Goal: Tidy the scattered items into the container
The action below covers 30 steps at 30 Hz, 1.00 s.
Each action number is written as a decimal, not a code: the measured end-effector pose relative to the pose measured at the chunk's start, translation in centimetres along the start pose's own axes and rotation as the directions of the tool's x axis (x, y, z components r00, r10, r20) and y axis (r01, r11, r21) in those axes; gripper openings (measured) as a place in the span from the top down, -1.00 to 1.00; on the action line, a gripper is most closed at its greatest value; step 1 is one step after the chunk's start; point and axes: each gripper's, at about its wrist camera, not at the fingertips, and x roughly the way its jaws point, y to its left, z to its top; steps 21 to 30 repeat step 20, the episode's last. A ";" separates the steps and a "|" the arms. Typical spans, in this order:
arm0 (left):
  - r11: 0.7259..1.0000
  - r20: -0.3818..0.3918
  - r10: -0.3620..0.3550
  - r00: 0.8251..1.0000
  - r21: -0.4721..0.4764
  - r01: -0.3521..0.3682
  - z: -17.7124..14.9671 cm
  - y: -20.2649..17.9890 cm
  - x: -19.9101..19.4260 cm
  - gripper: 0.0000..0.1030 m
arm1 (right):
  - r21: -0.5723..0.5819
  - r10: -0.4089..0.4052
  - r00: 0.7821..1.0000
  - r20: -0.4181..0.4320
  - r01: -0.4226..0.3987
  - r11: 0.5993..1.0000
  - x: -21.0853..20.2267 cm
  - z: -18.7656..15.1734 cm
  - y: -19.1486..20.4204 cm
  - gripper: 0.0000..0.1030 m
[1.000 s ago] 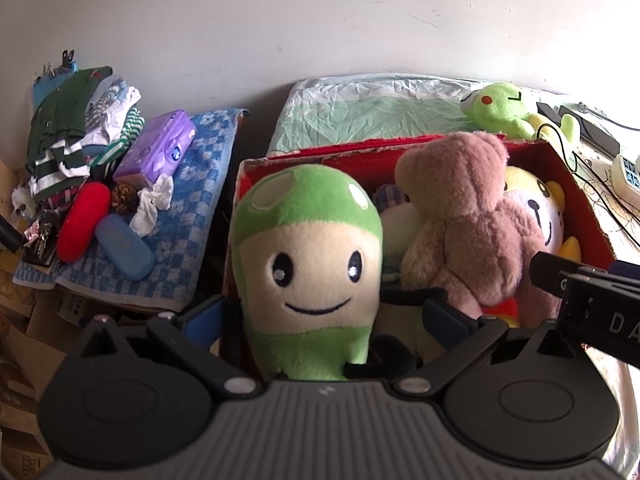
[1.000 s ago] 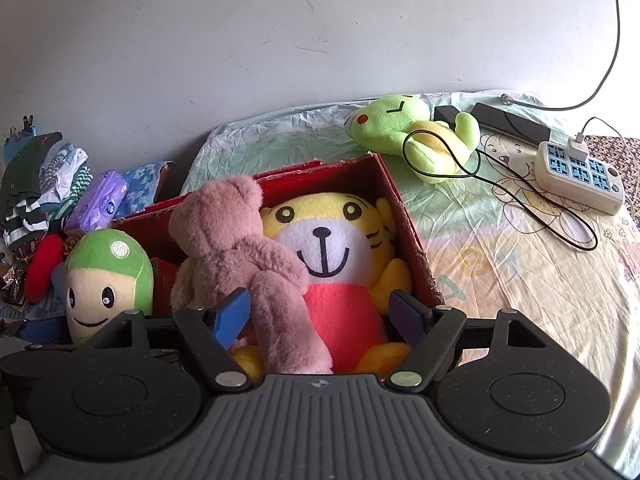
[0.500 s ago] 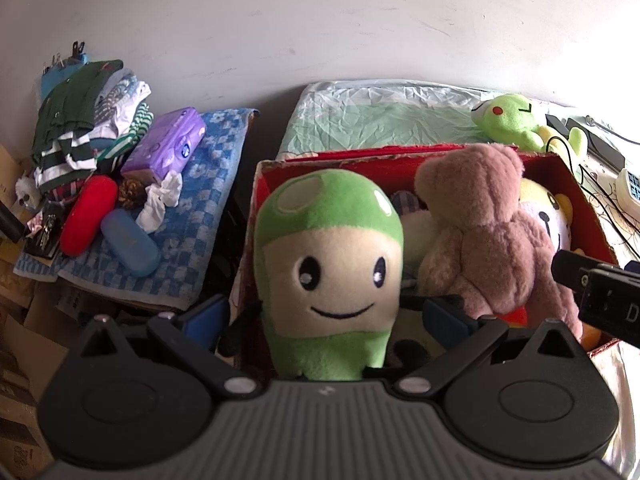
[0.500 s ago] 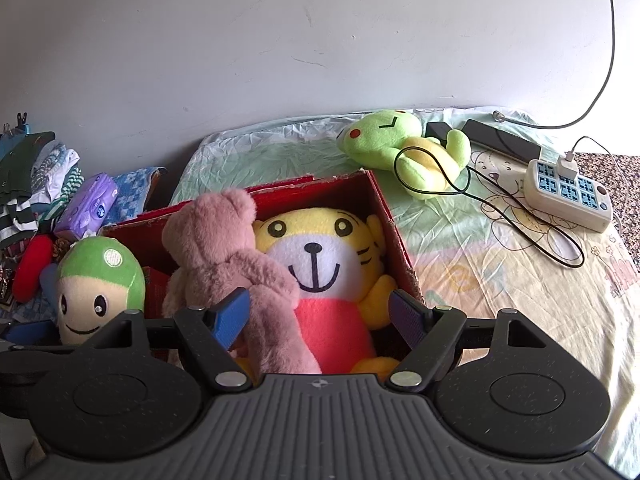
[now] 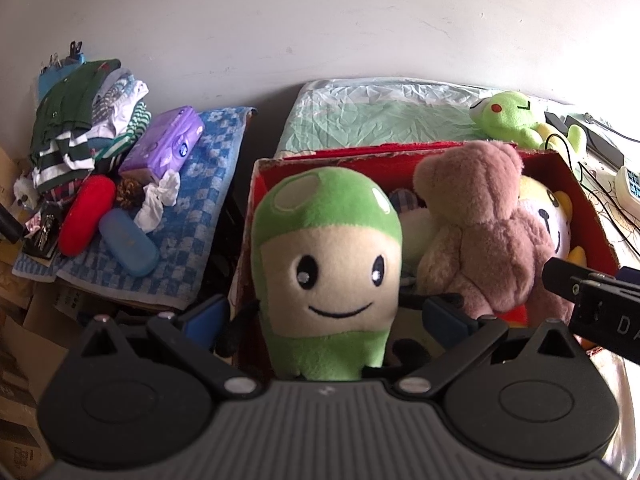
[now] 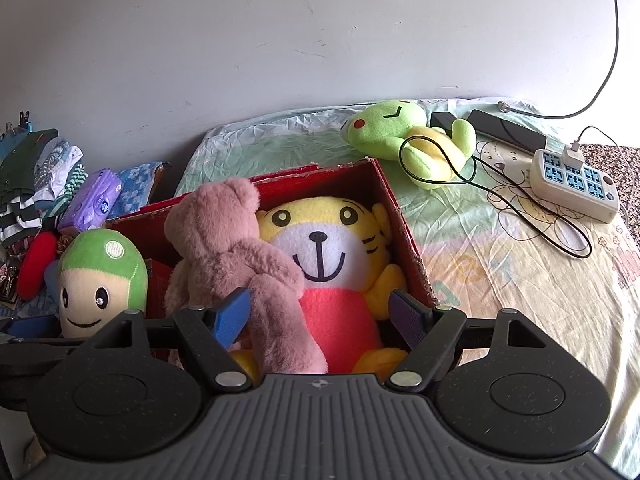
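Toys fill the red box (image 6: 404,220) on the bed — mushroom doll (image 5: 328,268), brown bear (image 6: 236,256), tiger (image 6: 328,248) — while both the left gripper (image 5: 326,314) and right gripper (image 6: 320,312) hover released, leaving the green frog (image 6: 404,136) near the bed's far edge.

wrist views, close, sharing red box (image 5: 580,184)

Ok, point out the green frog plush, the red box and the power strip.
green frog plush (image 6: 386,128), right wrist view, its head.
red box (image 6: 402,224), right wrist view, right wall.
power strip (image 6: 574,184), right wrist view, socket face.
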 end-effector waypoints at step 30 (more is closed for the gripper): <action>1.000 0.009 -0.005 1.000 0.012 0.005 0.0 -0.3 0.5 -0.98 | 0.008 0.005 1.000 -0.005 -0.005 1.000 0.3 0.1 -0.2 -0.53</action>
